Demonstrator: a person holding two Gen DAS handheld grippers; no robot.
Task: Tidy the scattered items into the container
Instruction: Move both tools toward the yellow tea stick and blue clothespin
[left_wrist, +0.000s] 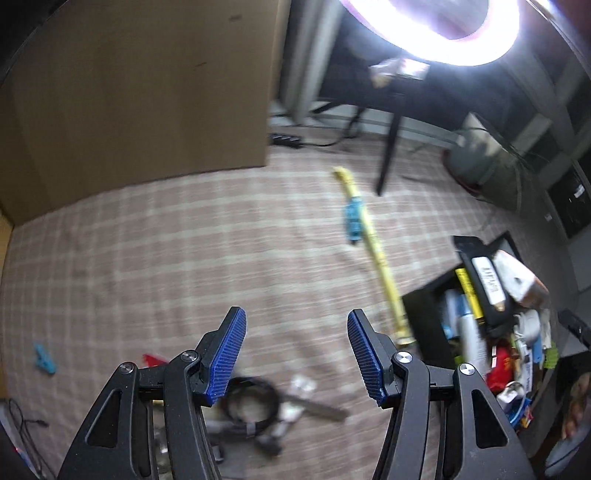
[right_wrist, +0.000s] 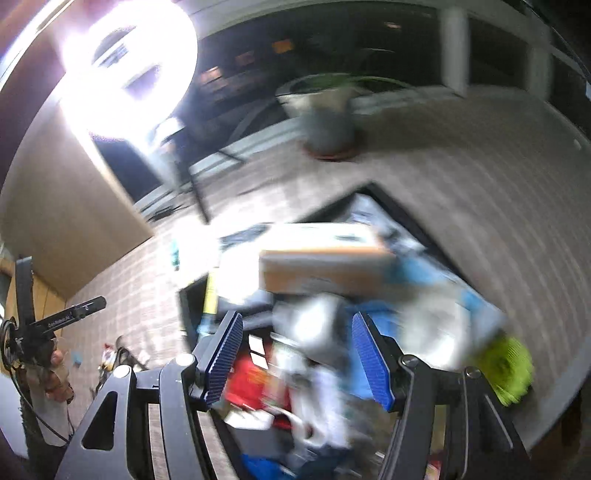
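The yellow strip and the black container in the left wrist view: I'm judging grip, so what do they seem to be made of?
Yellow strip: looks like a flexible tape measure, likely coated fabric or vinyl, since it lies flat and thin on the carpet with faint markings. Black container: matte dark walls with straight edges, possibly fabric-covered board or plastic; blur leaves it open.

1 yellow tape (left_wrist: 373, 240), 2 blue clips (left_wrist: 352, 219) (left_wrist: 44, 357), 1 black container (left_wrist: 424, 325).
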